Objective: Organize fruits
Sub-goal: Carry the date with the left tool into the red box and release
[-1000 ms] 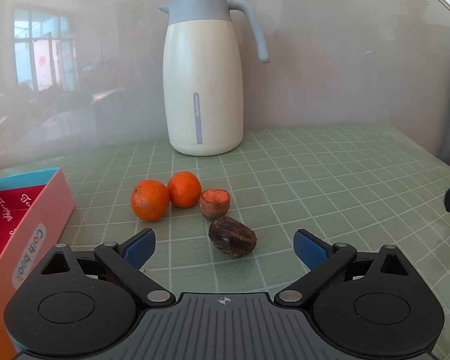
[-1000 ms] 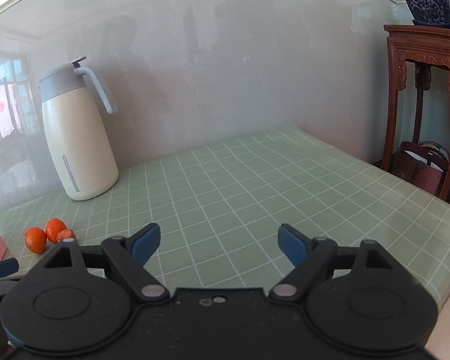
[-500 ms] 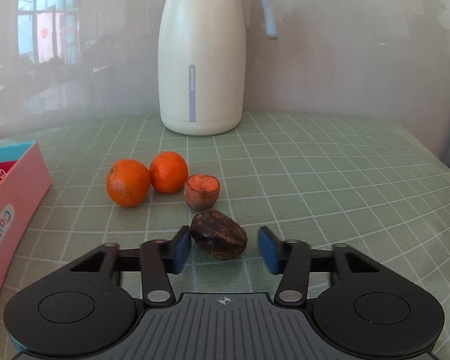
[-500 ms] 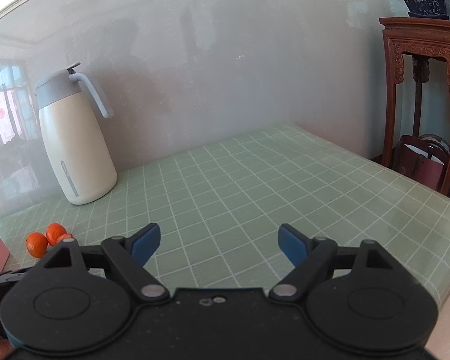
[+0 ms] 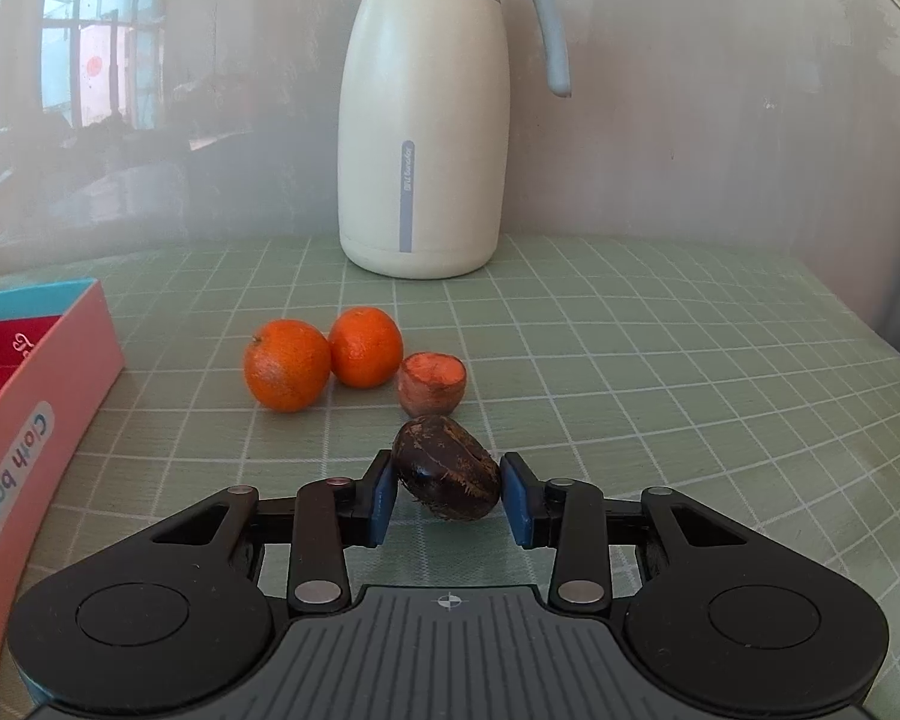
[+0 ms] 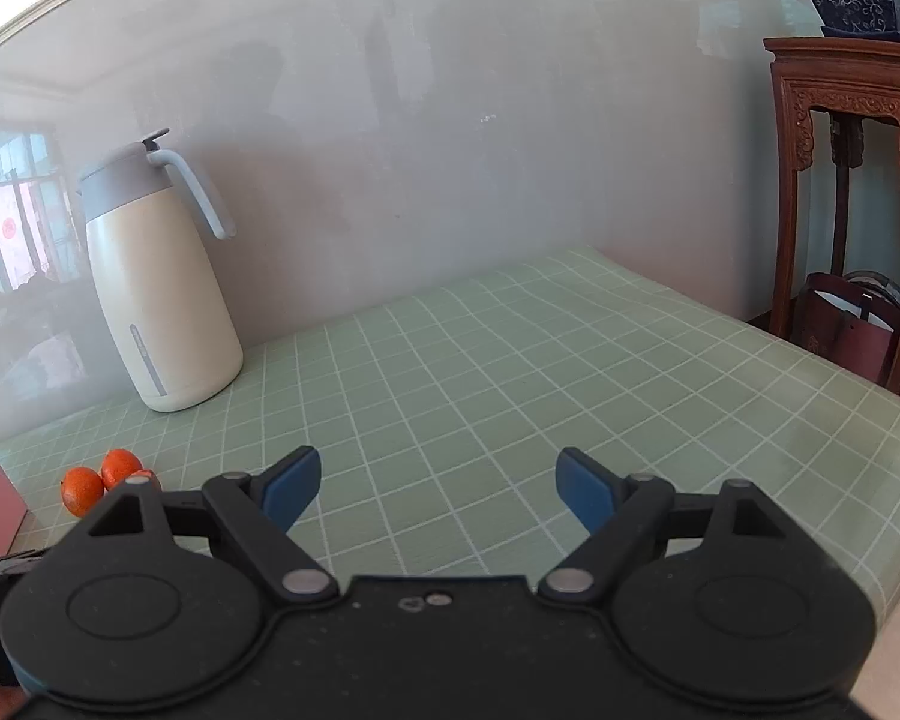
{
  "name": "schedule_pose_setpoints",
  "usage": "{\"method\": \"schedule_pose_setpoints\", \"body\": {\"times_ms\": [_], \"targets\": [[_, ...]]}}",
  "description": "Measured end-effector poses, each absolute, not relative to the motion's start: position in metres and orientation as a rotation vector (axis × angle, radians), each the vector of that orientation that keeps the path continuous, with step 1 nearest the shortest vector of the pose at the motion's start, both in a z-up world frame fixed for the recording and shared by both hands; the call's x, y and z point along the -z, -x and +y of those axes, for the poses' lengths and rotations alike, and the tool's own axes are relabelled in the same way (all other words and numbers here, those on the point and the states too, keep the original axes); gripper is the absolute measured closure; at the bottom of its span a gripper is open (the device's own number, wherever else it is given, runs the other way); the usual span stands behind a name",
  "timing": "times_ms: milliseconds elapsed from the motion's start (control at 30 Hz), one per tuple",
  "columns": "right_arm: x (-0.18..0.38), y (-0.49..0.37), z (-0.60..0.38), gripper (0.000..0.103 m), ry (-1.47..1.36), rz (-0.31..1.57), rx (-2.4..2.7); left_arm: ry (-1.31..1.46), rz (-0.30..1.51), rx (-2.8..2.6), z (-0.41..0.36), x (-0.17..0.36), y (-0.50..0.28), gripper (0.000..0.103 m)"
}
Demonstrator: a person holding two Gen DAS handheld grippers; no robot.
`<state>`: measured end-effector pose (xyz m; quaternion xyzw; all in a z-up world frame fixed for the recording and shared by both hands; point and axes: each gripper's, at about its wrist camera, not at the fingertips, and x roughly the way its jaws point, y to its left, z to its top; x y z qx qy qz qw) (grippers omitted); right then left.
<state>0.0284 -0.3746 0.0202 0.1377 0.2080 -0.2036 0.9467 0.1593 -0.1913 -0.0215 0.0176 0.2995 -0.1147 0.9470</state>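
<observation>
A dark brown, rough-skinned fruit lies on the green checked tablecloth between the blue pads of my left gripper. The jaws are closing and both pads touch its sides. Just beyond it stands a cut fruit with reddish flesh, and left of that two oranges sit touching each other. In the right wrist view the oranges show small at the far left. My right gripper hovers open over bare cloth with nothing between its pads.
A cream and grey thermos jug stands at the back by the wall. A pink open box with a red lining sits at the left. Beyond the table's right edge are a carved wooden stand and a dark red bag.
My left gripper has moved in on the dark fruit, and its jaws have gone from wide apart to touching both of its sides. The right gripper has stayed put.
</observation>
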Motion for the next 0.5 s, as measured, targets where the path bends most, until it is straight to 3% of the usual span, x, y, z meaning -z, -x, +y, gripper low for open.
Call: {"method": "schedule_pose_setpoints", "body": {"times_ms": [500], "targets": [[-0.02,-0.044,-0.348,0.017,-0.227,0.438,0.372,-0.039,0.486,0.087,-0.088,-0.027,-0.131,0.066]]}}
